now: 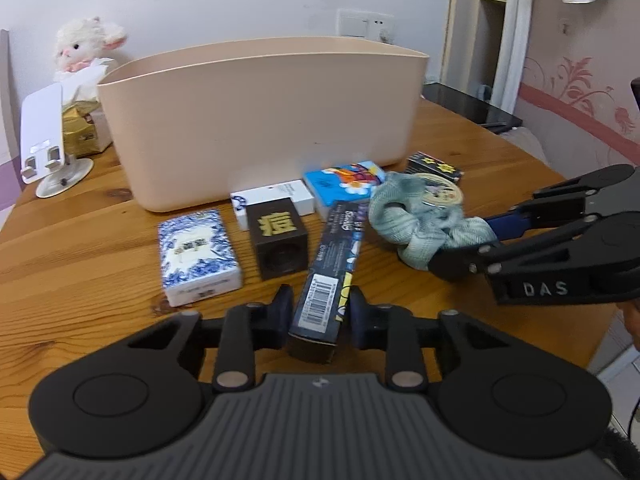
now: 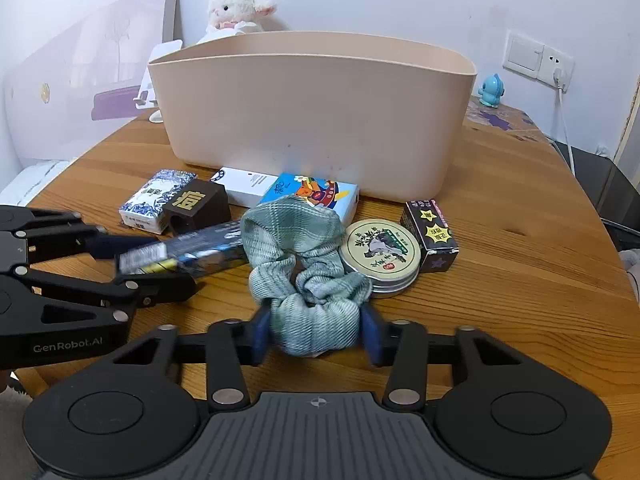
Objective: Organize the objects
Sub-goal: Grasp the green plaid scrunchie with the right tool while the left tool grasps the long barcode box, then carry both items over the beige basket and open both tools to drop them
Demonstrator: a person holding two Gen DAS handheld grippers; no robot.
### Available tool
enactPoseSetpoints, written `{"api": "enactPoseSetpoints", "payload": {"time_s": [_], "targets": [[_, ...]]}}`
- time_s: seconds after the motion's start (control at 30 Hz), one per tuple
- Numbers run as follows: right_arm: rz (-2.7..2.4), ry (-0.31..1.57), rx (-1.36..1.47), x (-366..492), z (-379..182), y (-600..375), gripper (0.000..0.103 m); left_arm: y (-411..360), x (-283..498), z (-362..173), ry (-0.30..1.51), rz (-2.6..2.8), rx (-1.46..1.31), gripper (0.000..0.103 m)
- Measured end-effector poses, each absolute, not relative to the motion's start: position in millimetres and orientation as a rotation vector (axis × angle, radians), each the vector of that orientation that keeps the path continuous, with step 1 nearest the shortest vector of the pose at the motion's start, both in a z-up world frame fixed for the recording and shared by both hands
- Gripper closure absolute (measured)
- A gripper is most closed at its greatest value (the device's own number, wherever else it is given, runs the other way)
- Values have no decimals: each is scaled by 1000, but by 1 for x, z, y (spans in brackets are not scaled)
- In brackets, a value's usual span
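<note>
- Dark blue long box [image 1: 332,268], barcode end toward the camera, lies on the wooden surface [image 1: 80,248]; the left gripper [image 1: 320,312] has its jaws closed against the near end's two sides.
- Green scrunchie [image 2: 308,276] rests on the surface, touching the round tin [image 2: 382,254]; the right gripper [image 2: 318,334] has its jaws pressed on the near fold of the fabric.
- Beige plastic bin [image 1: 260,120] stands upright behind the row of items.
- Between bin and grippers: blue-and-white patterned box [image 1: 198,256], dark brown cube [image 1: 278,240] with a gold character, white box [image 1: 276,200], cartoon-printed blue box [image 1: 344,188], black box with yellow stars [image 2: 430,236].
- Left of the bin: white phone stand [image 1: 44,140]; behind it, white plush lamb [image 1: 86,46].
- Right rear in the right wrist view: small blue figurine [image 2: 492,90].
</note>
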State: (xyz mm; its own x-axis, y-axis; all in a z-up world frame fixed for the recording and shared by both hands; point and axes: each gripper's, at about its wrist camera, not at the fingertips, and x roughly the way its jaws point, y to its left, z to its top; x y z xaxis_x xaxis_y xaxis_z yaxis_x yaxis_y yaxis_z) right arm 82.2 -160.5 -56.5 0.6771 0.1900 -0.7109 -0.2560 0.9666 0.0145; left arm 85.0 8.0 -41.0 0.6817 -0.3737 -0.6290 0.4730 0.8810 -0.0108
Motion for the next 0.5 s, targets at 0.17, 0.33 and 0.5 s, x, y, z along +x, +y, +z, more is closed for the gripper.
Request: {"api": "enactPoseSetpoints", "payload": {"time_s": [0.17,0.33,0.5], "targets": [[232,781,-43,75,-56,-170,80,3,79,-40,671,-476,181,78],[211,771,-4,68,-49,-182,82,2,68,-28,654,-473,163,78],[199,724,4,58,-30,-190,82,2,57,-8,630,-450,153,78]]}}
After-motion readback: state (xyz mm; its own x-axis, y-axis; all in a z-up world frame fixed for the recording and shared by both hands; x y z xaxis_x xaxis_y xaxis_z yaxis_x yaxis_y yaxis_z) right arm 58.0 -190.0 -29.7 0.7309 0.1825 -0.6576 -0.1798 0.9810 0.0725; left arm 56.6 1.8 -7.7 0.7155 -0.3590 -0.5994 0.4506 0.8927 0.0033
